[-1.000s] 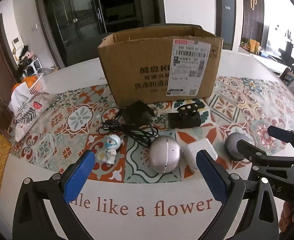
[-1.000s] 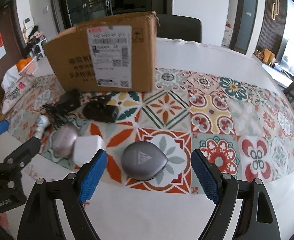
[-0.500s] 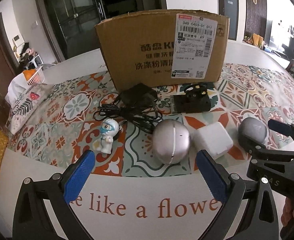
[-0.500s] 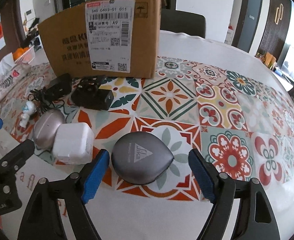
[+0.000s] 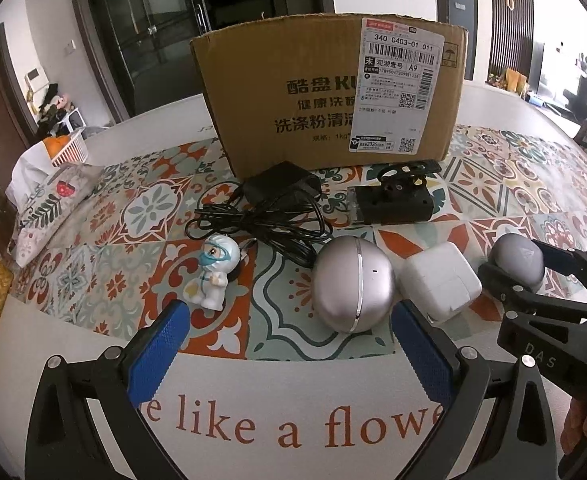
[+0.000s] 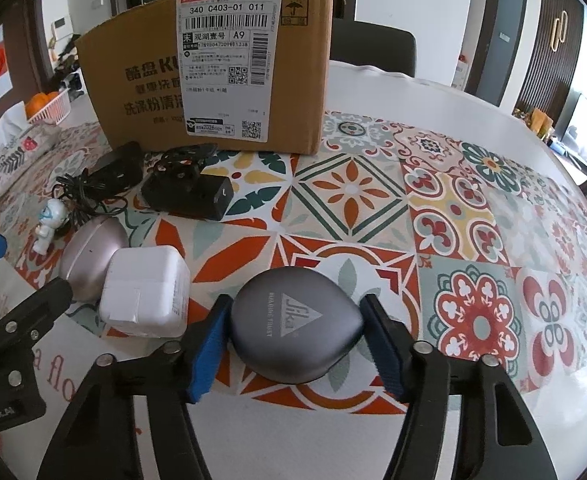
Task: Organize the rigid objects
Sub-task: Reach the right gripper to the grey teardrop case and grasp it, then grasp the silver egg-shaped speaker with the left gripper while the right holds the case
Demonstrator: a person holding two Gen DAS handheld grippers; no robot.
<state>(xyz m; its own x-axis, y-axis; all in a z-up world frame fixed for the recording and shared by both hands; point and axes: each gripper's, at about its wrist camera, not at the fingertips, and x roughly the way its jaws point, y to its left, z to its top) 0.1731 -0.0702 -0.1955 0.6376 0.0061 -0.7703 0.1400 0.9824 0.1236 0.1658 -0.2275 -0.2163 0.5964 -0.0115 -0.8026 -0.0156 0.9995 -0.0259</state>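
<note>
A grey teardrop-shaped case point(image 6: 295, 330) lies on the patterned cloth, and my right gripper point(image 6: 298, 344) is closed around it, both blue pads against its sides. It shows in the left wrist view point(image 5: 515, 260) too. My left gripper point(image 5: 289, 350) is open and empty, just short of a silver egg-shaped case point(image 5: 351, 284). A white power adapter point(image 5: 439, 280) sits between the two cases. A small white astronaut figure point(image 5: 215, 270), a black charger with cable point(image 5: 277, 204) and a black clamp block point(image 5: 393, 198) lie further back. A cardboard box point(image 5: 333, 96) stands behind them.
A patterned fabric pouch point(image 5: 49, 204) and a white basket of oranges point(image 5: 67, 150) sit at the far left. The cloth's white border with red lettering point(image 5: 293, 428) runs along the near edge. The tiled cloth point(image 6: 473, 208) stretches out to the right.
Both grippers have moved forward and down toward the objects. The right gripper's jaws have closed from wide open onto the grey teardrop case. The left gripper has stayed open.
</note>
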